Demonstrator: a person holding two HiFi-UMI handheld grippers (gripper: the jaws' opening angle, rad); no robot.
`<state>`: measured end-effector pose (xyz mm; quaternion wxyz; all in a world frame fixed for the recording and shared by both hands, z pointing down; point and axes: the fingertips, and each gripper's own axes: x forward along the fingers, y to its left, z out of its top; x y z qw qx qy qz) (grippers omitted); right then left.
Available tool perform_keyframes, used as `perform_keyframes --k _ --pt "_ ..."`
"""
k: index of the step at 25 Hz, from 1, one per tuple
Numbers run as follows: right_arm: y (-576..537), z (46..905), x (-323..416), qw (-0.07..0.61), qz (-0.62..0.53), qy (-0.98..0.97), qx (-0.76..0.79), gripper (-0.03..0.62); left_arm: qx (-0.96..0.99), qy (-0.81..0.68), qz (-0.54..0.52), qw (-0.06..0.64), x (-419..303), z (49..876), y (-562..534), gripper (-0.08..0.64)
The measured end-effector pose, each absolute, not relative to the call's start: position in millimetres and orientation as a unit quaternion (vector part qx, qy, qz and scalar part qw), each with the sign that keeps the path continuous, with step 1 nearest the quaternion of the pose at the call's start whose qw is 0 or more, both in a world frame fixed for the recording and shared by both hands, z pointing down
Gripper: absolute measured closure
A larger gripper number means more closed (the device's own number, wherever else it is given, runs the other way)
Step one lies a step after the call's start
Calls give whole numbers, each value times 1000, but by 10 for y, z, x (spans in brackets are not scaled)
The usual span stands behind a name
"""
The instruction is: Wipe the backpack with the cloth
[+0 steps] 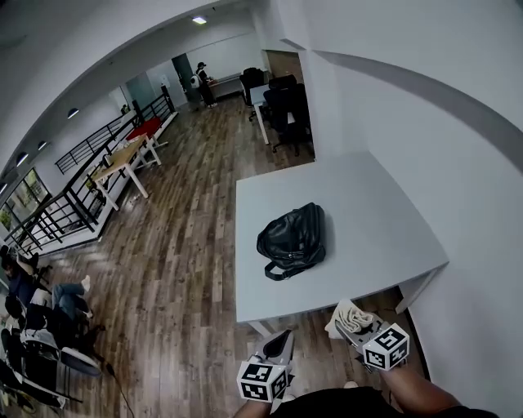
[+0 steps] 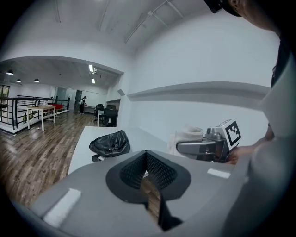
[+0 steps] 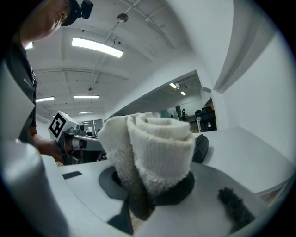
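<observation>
Head view: the backpack (image 1: 292,239) lies midway on the table (image 1: 372,204), well ahead of the left gripper (image 1: 279,344) and right gripper (image 1: 352,319); left gripper view: jaws closed, empty, backpack (image 2: 110,143) ahead-left; right gripper view: jaws clamp the rolled cloth (image 3: 155,146), backpack (image 3: 201,148) peeking behind it.

a long white table (image 1: 368,204) is standing against a white wall (image 1: 441,106), its left edge facing a wooden plank floor (image 1: 188,245) that is stretching away through an open office. black office chairs (image 1: 286,110) are crowding the floor just beyond the table's far edge. a black railing (image 1: 78,175) is running along the floor's left edge, with pale wooden desks (image 1: 122,159) lining up beside it. a person (image 1: 202,82) is standing at the floor's far end. people (image 1: 29,286) are sitting on chairs at the floor's near left corner. a ceiling light (image 1: 199,20) is glowing overhead.
</observation>
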<state>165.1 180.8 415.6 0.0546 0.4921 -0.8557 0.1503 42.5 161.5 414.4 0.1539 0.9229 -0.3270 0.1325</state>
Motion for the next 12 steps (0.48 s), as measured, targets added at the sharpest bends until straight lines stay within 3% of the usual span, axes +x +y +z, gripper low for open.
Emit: perform_keyframes --k 12 --pt "1723 4176 1268 69 151 -852 496 503 923 -322 129 165 68 4208 1476 554"
